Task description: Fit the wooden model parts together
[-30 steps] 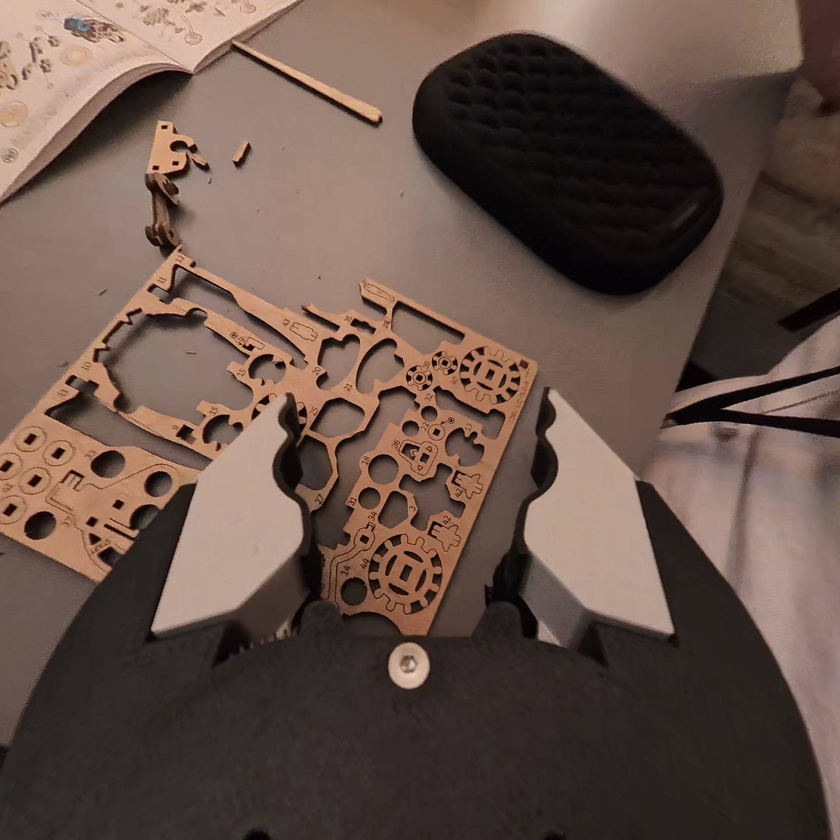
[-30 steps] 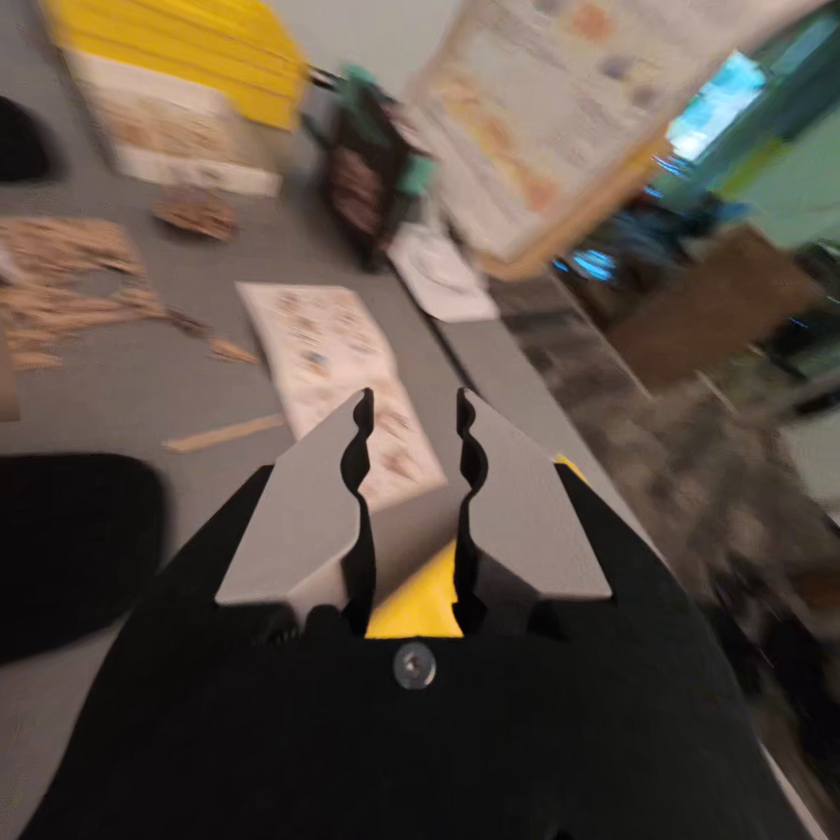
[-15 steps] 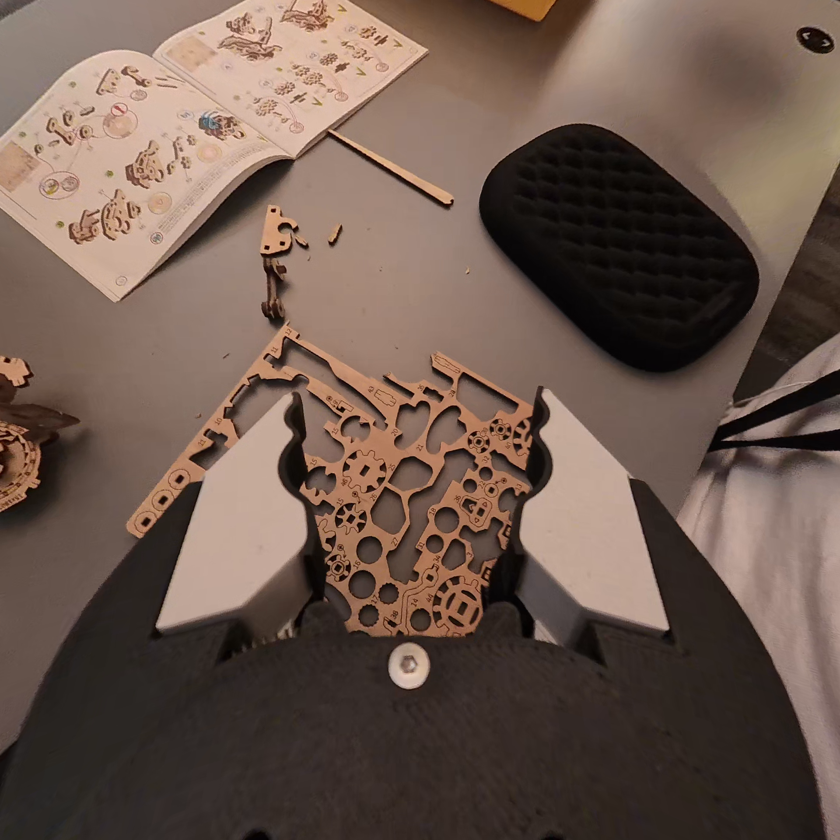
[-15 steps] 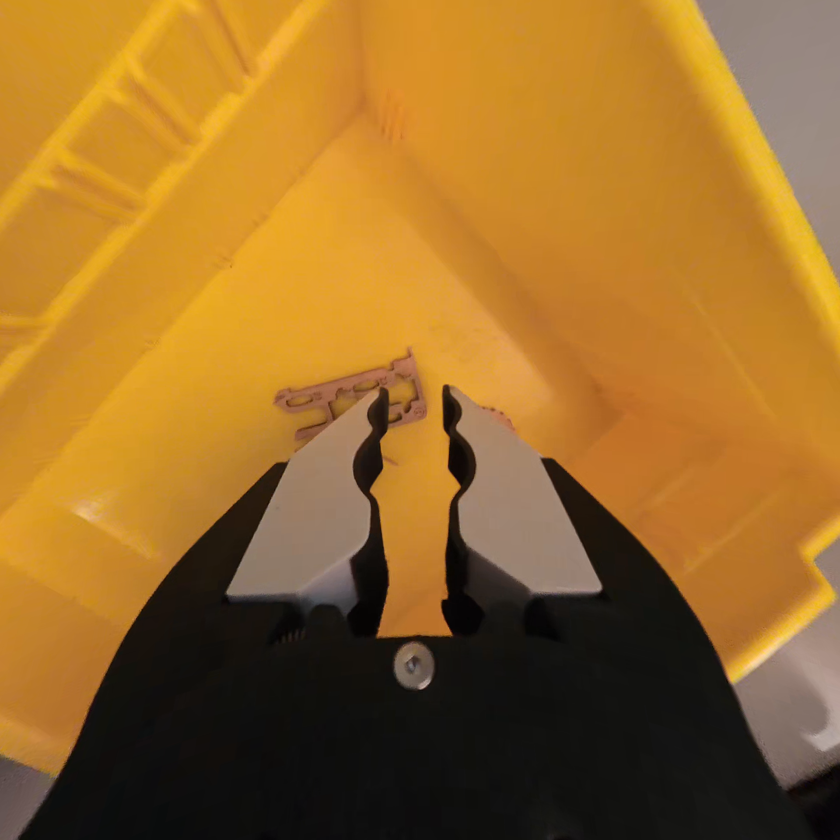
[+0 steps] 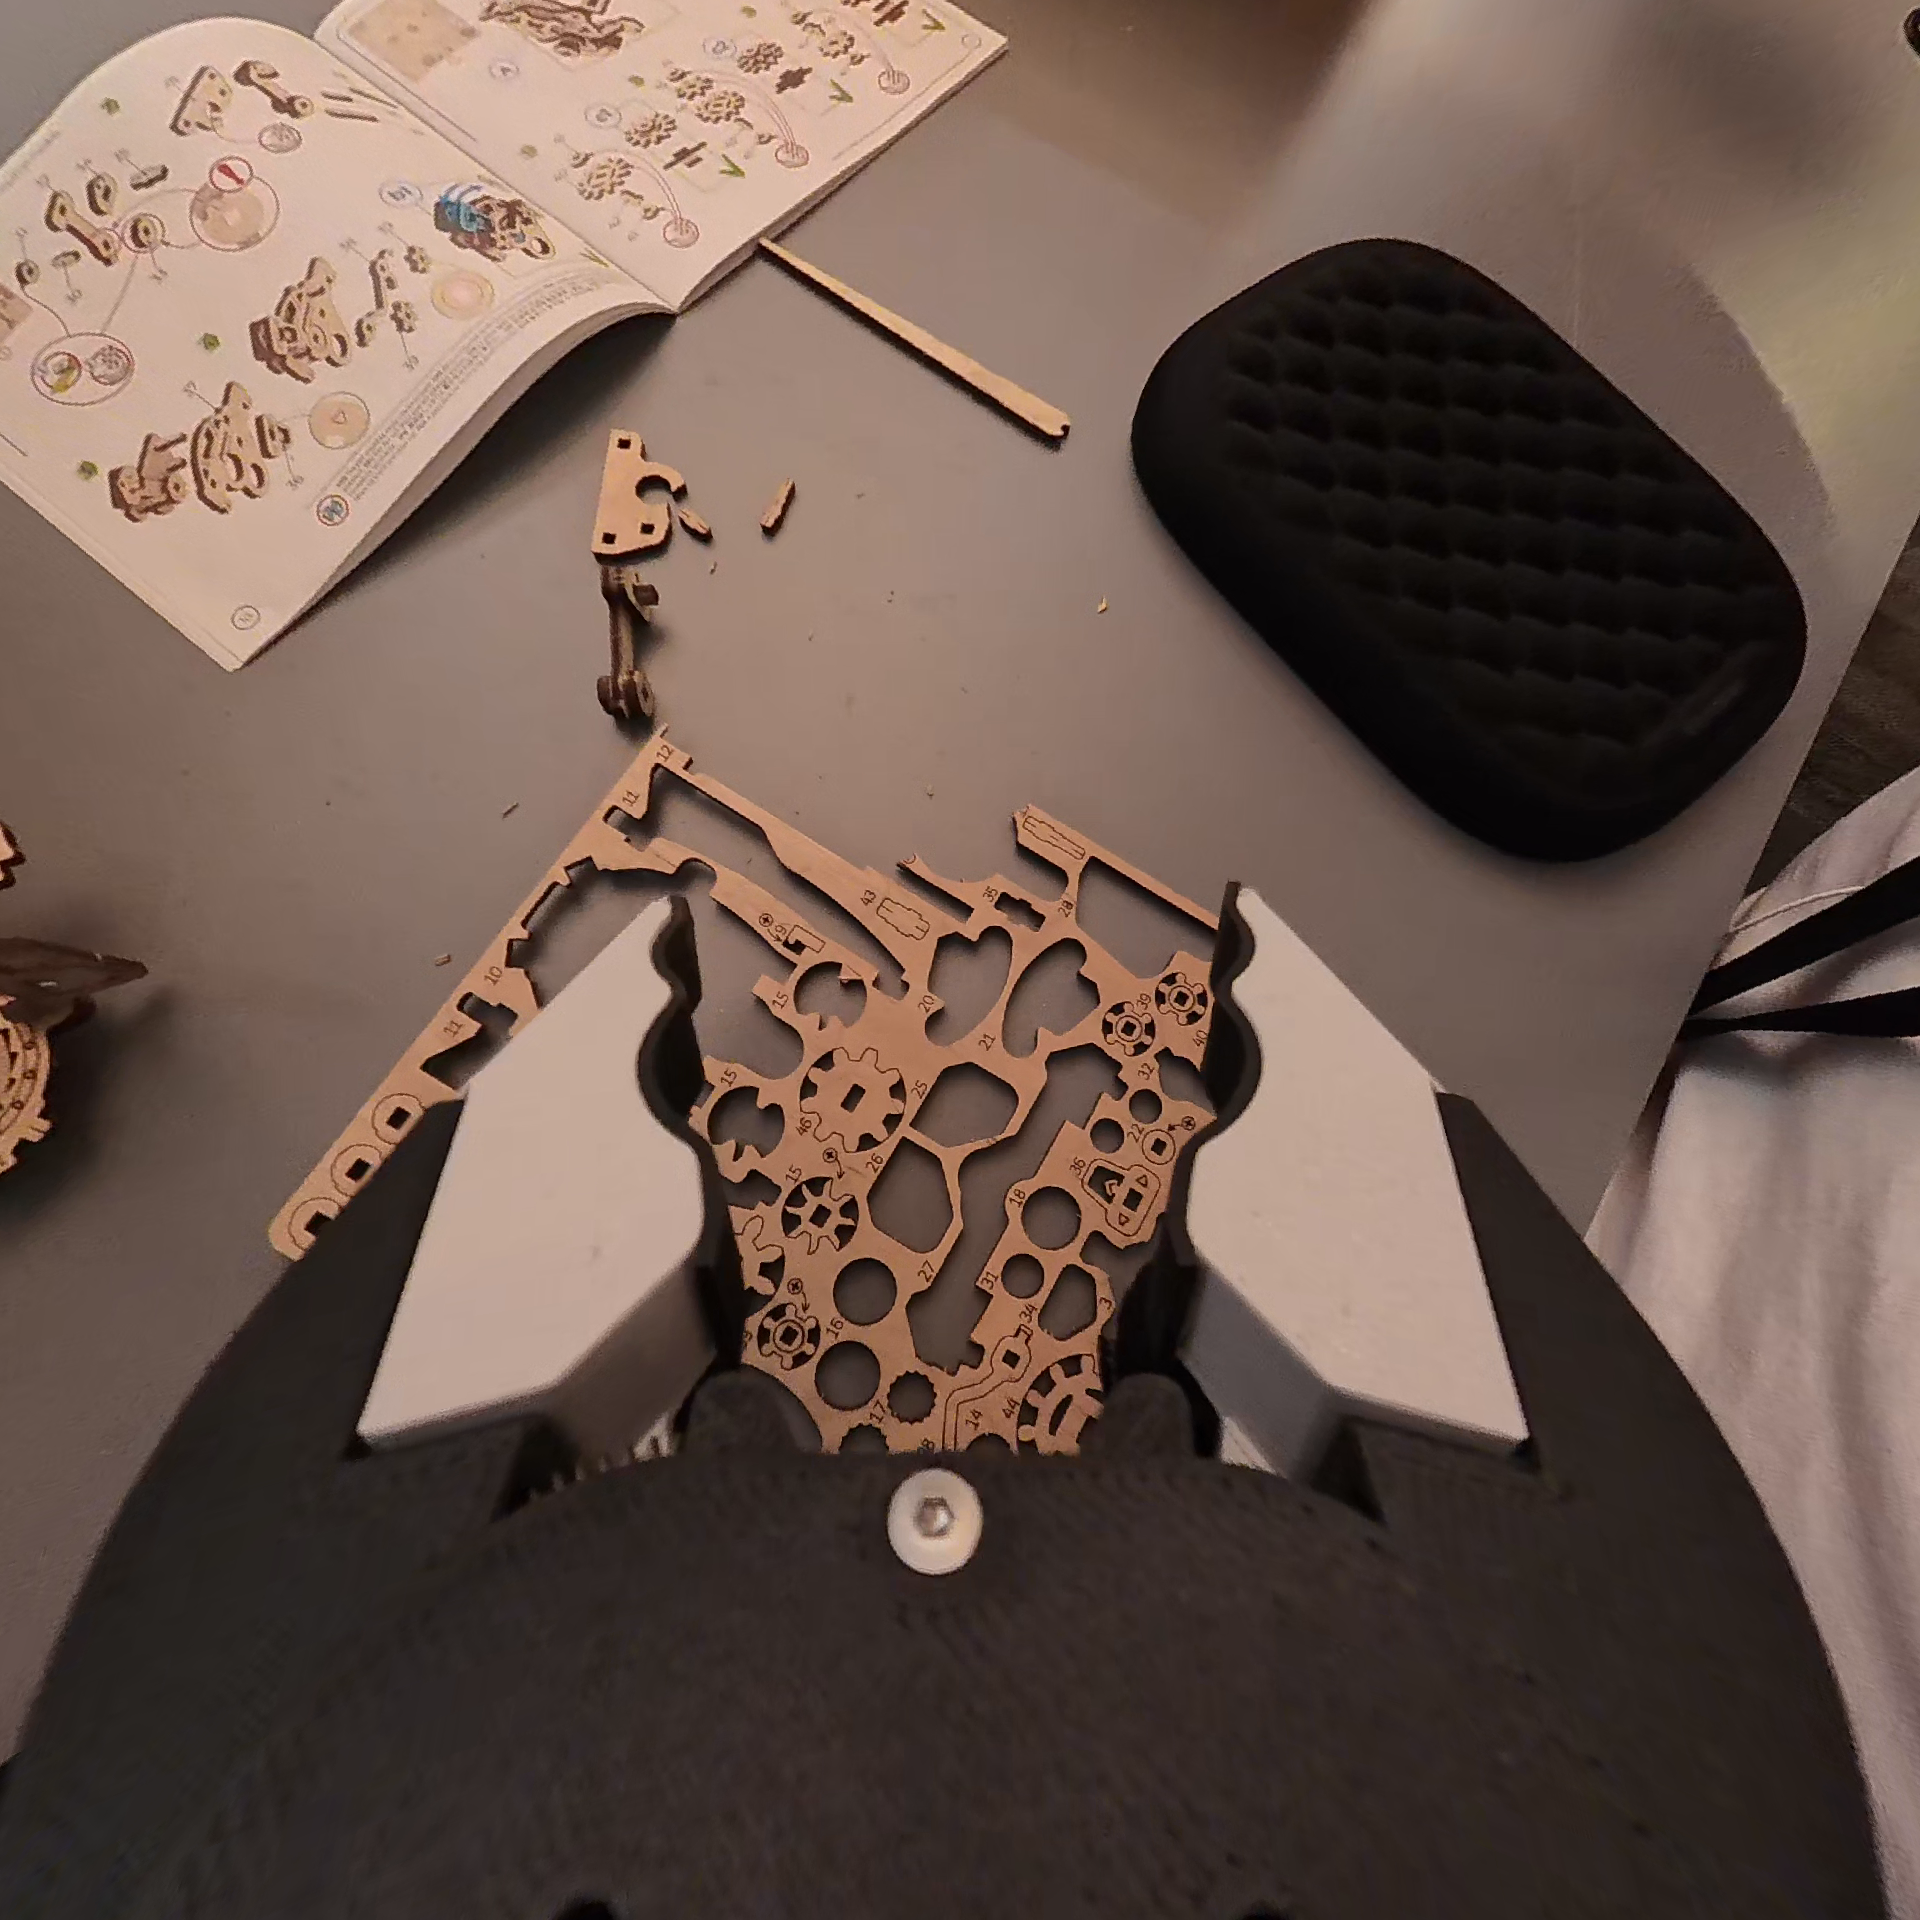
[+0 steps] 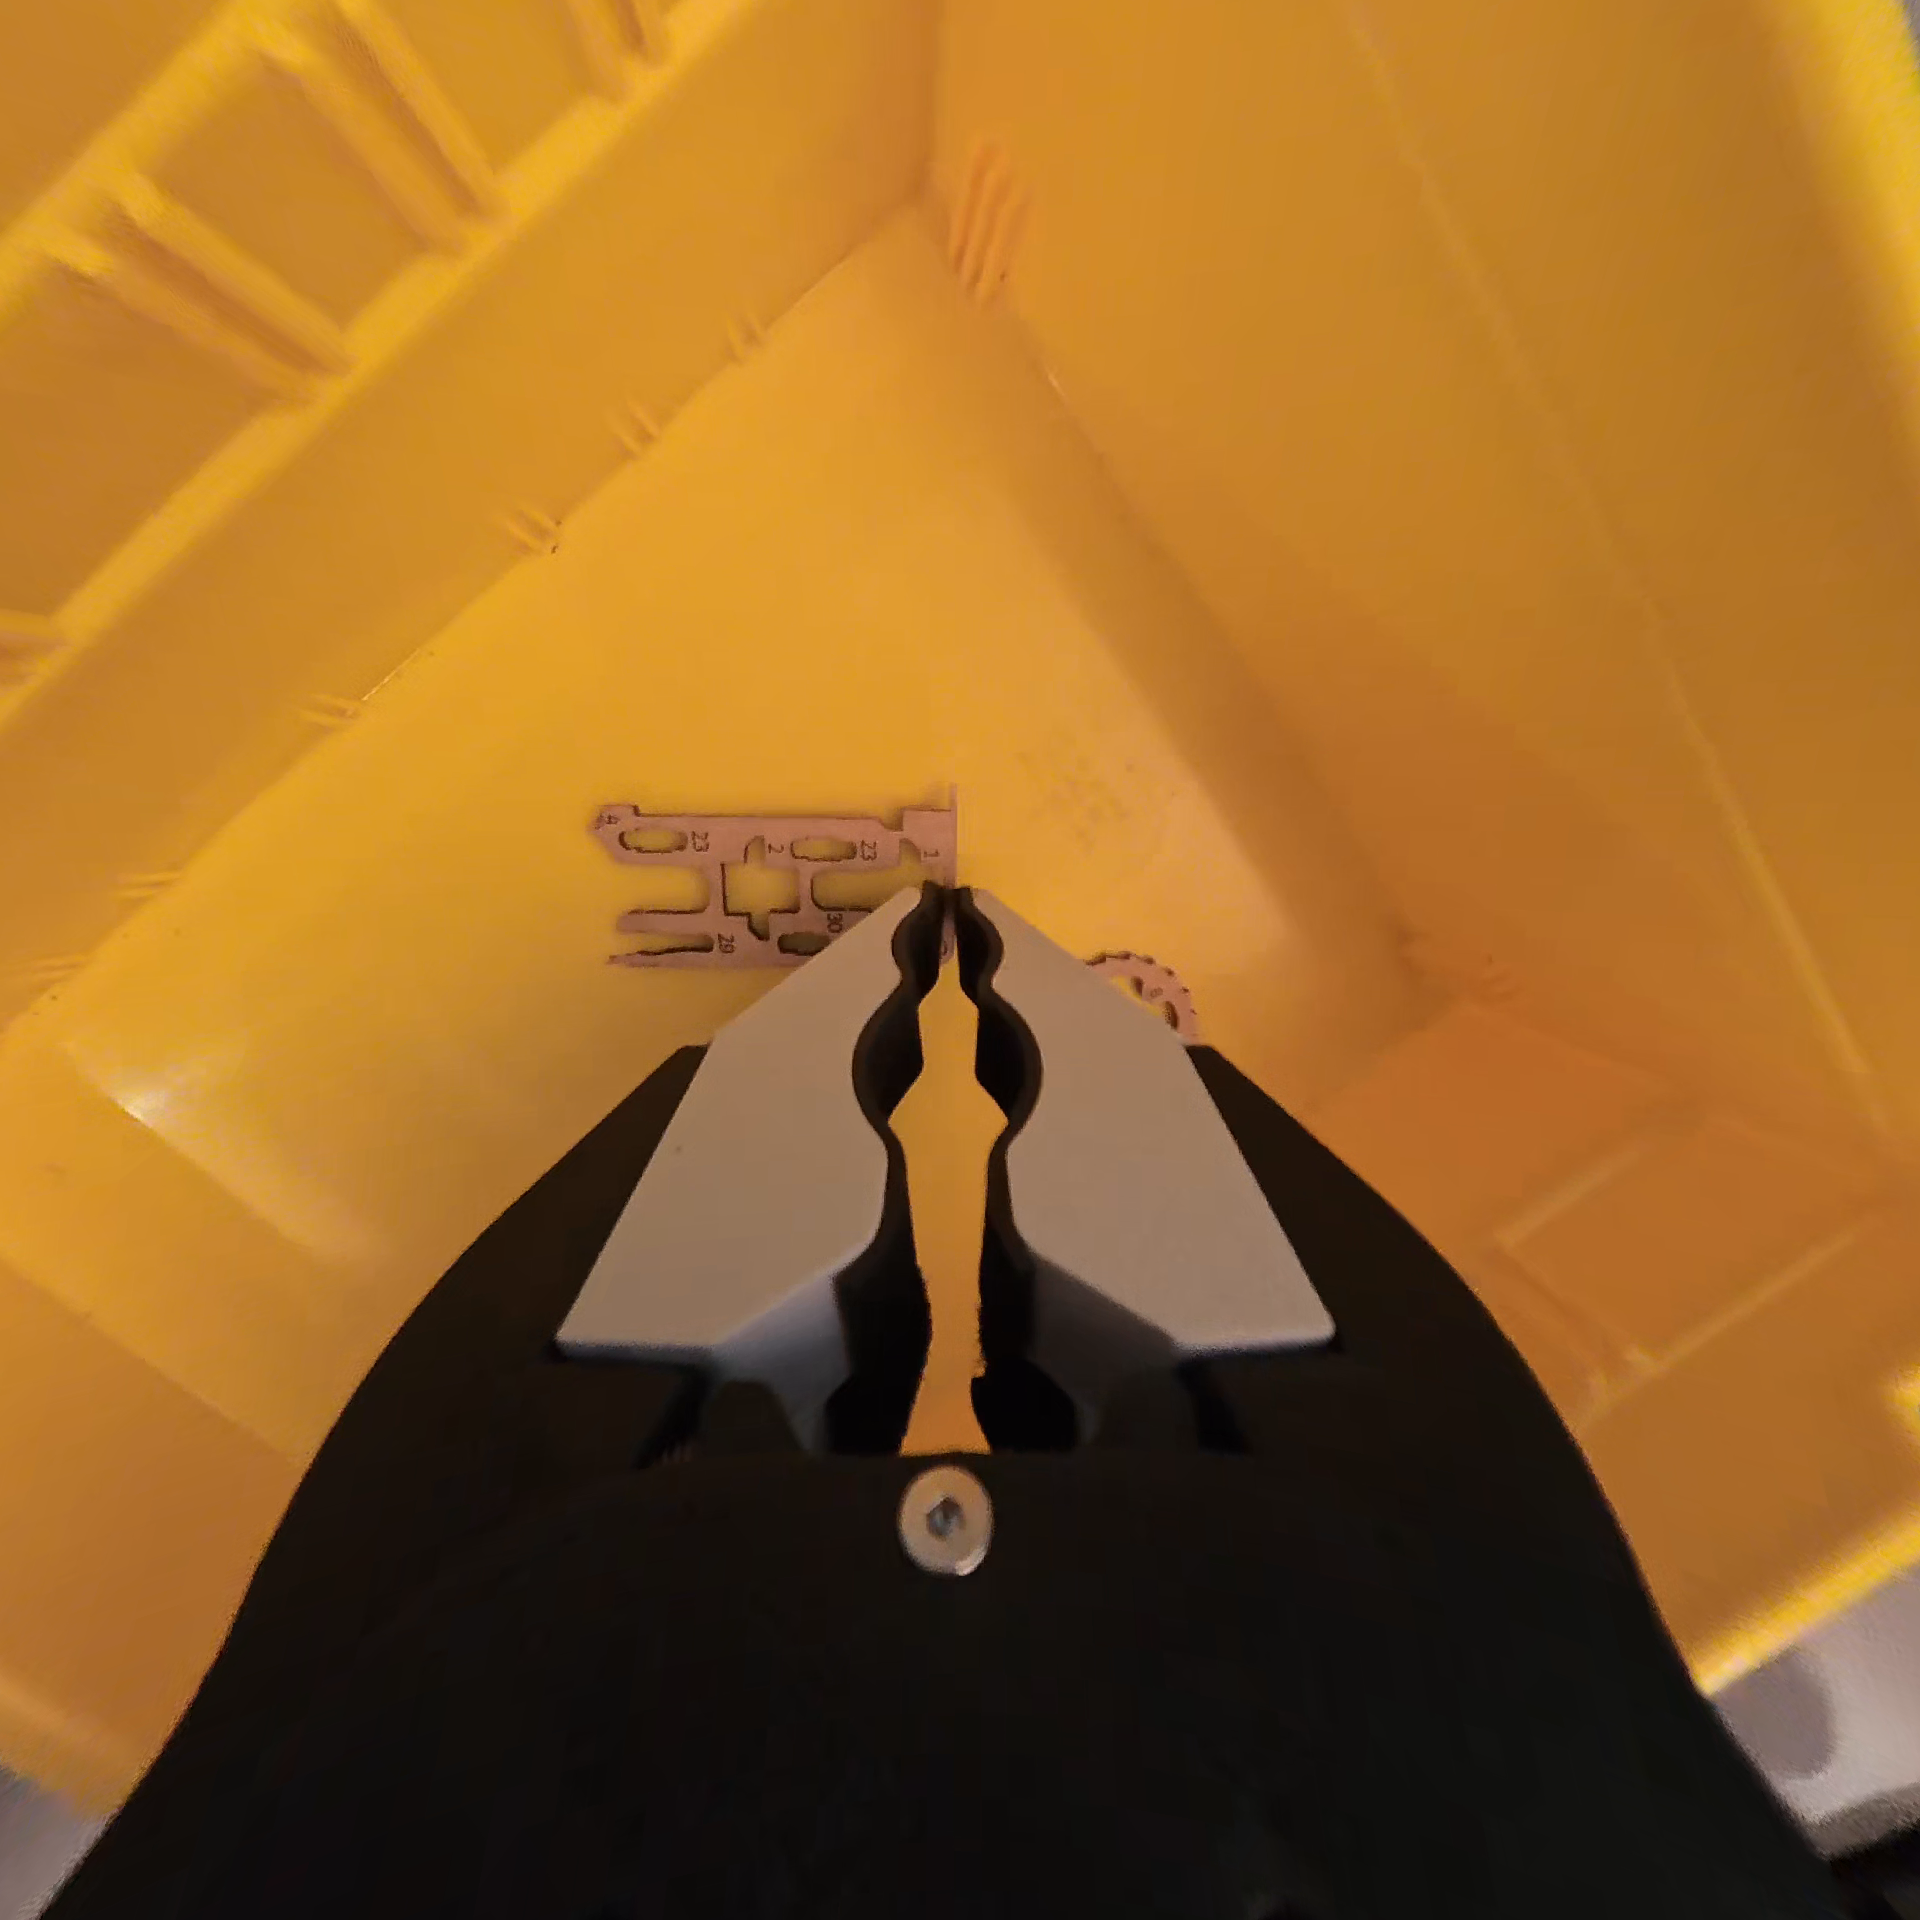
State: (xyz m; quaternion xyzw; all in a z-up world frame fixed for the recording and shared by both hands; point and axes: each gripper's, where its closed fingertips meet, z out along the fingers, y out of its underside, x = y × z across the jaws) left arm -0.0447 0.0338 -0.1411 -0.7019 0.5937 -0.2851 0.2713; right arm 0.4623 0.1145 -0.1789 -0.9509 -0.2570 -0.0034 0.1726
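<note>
Yellow bin [image 6: 1351, 520]: right hand-held gripper [image 6: 948, 896] inside, tips nearly together at a small wooden fret [image 6: 769, 883]; grip uncertain. Left hand-held gripper [image 5: 951, 940] spread wide over the wooden parts sheet [image 5: 914, 1091] on the desk [image 5: 935, 644].

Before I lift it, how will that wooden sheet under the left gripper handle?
The wooden sheet is thin and lies flat on the table, so an edge looks hard to catch. Most of its parts are punched out, leaving narrow webs, so it will probably flex and could snap. It should be very light for the open left gripper.
</note>
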